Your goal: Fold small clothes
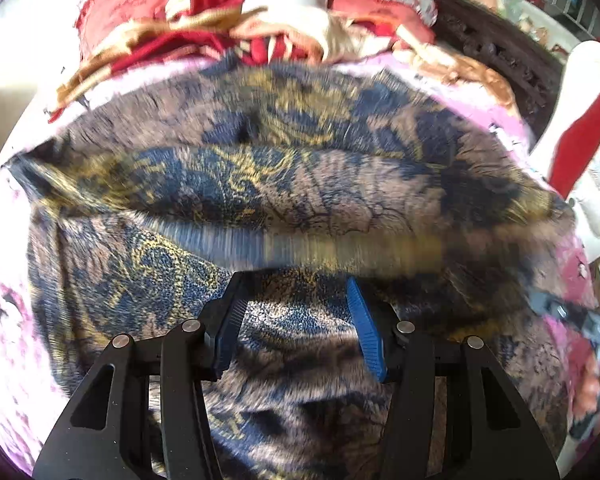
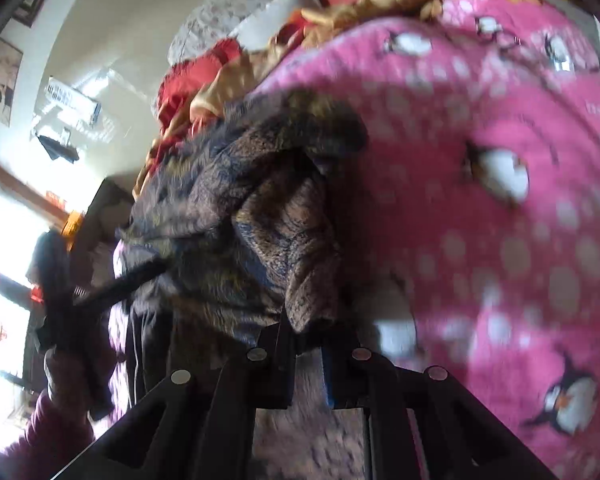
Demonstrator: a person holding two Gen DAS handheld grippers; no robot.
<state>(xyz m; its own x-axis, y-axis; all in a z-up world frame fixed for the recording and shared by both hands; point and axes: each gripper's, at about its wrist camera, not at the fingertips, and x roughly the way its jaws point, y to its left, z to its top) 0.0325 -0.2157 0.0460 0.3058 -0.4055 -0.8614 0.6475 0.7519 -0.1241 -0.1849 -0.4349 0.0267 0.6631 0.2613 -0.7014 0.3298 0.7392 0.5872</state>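
Left wrist view: left claw point(image 1: 296, 316) angled down over the patterned blue-brown garment point(image 1: 284, 184), jaws spread wide, gripping nothing. Garment spread on the pink bed cover point(image 1: 512, 120), a fold ridged across its middle. Right wrist view: right claw point(image 2: 306, 354) low, pinching a garment corner point(image 2: 304, 300); red and gold cloths point(image 1: 204, 20) heaped beyond.

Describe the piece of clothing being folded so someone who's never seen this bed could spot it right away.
Start at the bed, covered by a pink blanket printed with white dots and penguins. Spread across its middle, below the heap of red and gold fabrics at the head end, lies the patterned garment. It alone is dark: brown, navy and mustard swirls, under the open left gripper.
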